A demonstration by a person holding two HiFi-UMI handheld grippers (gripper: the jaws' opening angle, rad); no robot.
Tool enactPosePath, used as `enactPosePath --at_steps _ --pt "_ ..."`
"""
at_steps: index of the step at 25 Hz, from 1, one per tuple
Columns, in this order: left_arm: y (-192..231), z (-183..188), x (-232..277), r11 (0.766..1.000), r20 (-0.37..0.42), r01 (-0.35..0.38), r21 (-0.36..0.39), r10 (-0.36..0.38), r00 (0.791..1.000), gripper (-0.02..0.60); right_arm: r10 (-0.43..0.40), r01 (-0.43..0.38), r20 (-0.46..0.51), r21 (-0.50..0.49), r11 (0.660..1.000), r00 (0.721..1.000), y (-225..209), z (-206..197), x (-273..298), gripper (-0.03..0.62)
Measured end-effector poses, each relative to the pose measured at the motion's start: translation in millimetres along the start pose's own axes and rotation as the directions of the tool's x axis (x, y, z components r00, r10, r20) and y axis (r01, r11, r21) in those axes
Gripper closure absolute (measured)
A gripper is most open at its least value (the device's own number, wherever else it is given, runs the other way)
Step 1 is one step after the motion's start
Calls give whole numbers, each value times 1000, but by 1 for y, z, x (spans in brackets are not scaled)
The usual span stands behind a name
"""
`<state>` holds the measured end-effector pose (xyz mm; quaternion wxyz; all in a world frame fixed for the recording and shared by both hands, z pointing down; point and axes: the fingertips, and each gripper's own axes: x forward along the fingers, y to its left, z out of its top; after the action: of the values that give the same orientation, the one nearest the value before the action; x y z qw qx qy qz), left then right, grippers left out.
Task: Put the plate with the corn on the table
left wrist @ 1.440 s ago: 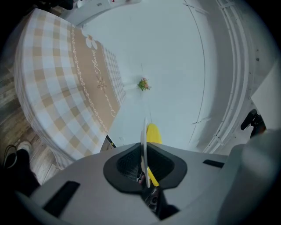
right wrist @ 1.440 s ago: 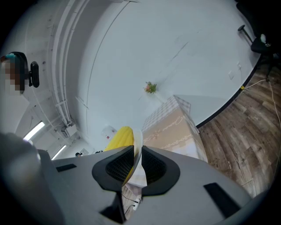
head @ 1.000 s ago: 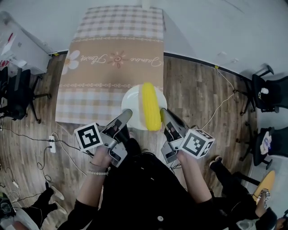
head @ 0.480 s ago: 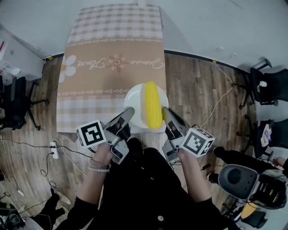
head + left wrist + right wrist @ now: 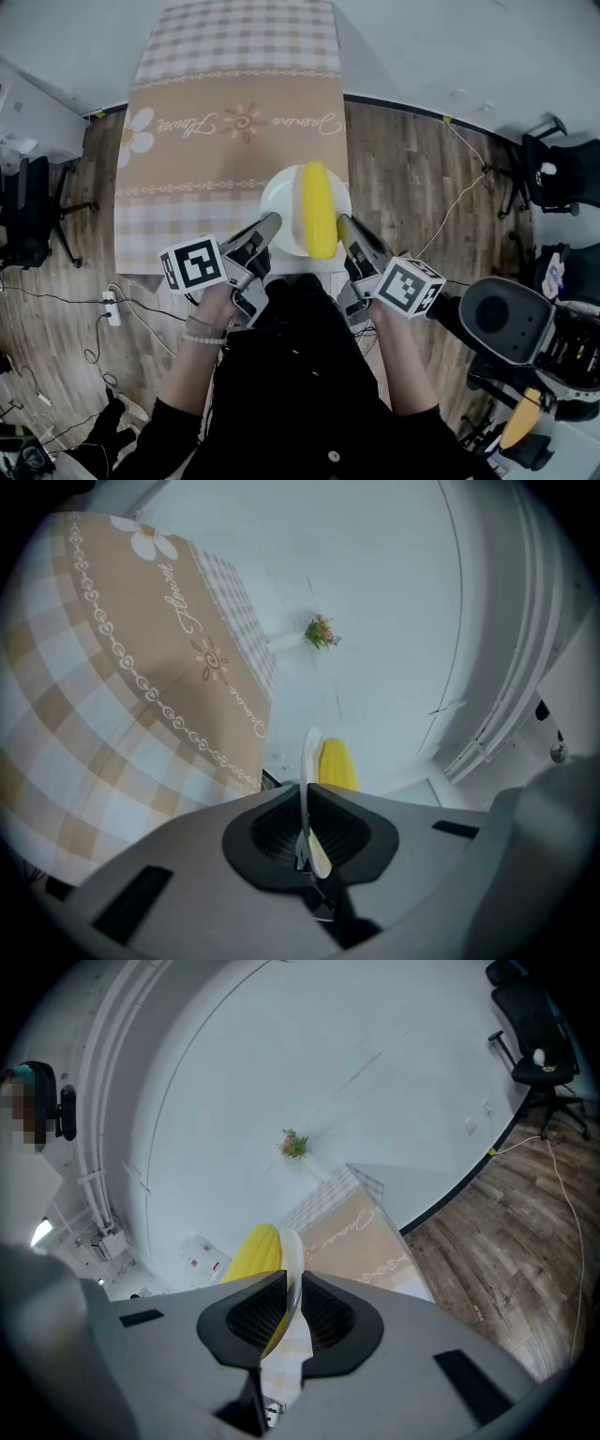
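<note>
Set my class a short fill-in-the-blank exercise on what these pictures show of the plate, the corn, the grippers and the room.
1. The corn lies on a plate whose colour is ____.
2. The corn itself is ____.
3. The left gripper and the right gripper each clamp the plate's rim, so the number of grippers holding it is ____.
4. The floor beside the table is laid with ____ planks.

Missing words: white; yellow; two; wooden.

wood floor (image 5: 412,187), white wall (image 5: 450,47), office chair (image 5: 551,183)
</note>
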<state>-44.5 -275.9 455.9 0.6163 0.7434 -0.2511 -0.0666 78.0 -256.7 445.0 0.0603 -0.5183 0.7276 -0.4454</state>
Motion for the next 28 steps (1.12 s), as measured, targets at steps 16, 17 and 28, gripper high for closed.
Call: enactPosePath --at_steps 16,17,28 --pt "43 2 34 994 1 -105 15 105 994 557 -37 39 -89 20 999 995 -56 -11 32 514" --pt "47 2 37 993 1 -114 15 114 993 557 -39 41 -94 15 999 995 -60 -12 36 514" --pt "81 2 61 983 -19 -180 33 181 983 556 -73 70 -166 -22 997 983 -95 -20 59 510"
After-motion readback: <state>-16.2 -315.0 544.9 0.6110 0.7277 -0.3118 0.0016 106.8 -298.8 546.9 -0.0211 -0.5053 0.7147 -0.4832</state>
